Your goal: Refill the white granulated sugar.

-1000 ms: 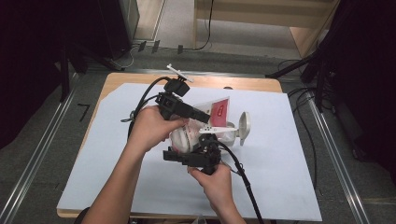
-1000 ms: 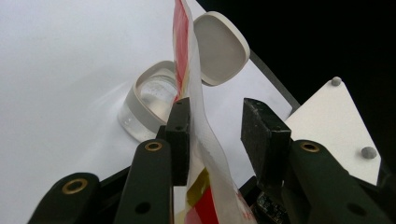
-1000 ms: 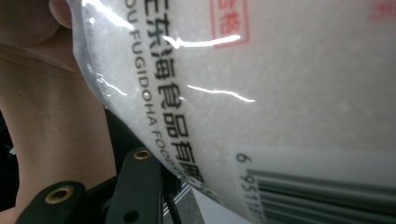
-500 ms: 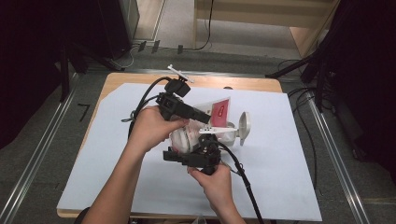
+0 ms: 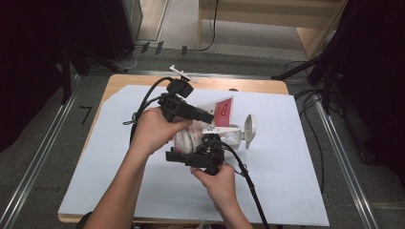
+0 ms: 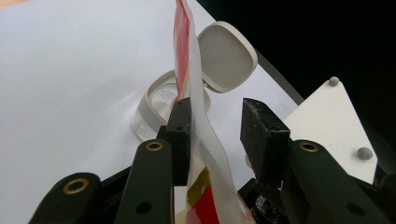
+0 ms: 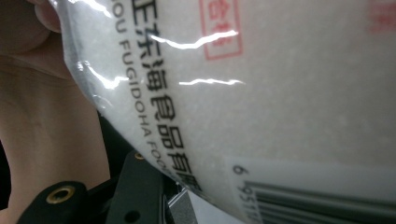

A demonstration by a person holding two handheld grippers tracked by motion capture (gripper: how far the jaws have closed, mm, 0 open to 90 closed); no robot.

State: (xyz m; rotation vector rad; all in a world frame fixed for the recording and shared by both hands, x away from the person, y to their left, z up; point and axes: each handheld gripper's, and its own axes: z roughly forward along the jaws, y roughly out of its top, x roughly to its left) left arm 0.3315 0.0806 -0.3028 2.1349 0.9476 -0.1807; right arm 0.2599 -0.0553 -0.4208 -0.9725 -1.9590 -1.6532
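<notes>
A clear bag of white grains with a red top (image 5: 217, 112) is held above the white sheet, its top tilted toward a white jar (image 5: 237, 138) whose flip lid (image 5: 249, 130) stands open. My left gripper (image 5: 210, 117) reaches over the bag from the left. In the left gripper view its jaws (image 6: 217, 121) stand apart around the bag's flat top (image 6: 187, 56): the film lies against one pad with a gap to the other. My right gripper (image 5: 200, 144) comes up under the bag's bulk and grips it. The bag's printed side (image 7: 261, 93) lies close against the right gripper's camera and hides its jaws.
A white sheet (image 5: 296, 181) covers the wooden table (image 5: 143, 78). The jar (image 6: 159, 100) and its lid (image 6: 226, 56) lie just beyond the left jaws. Cables trail from both grippers toward the front. The left hand (image 7: 28, 116) is close beside the bag.
</notes>
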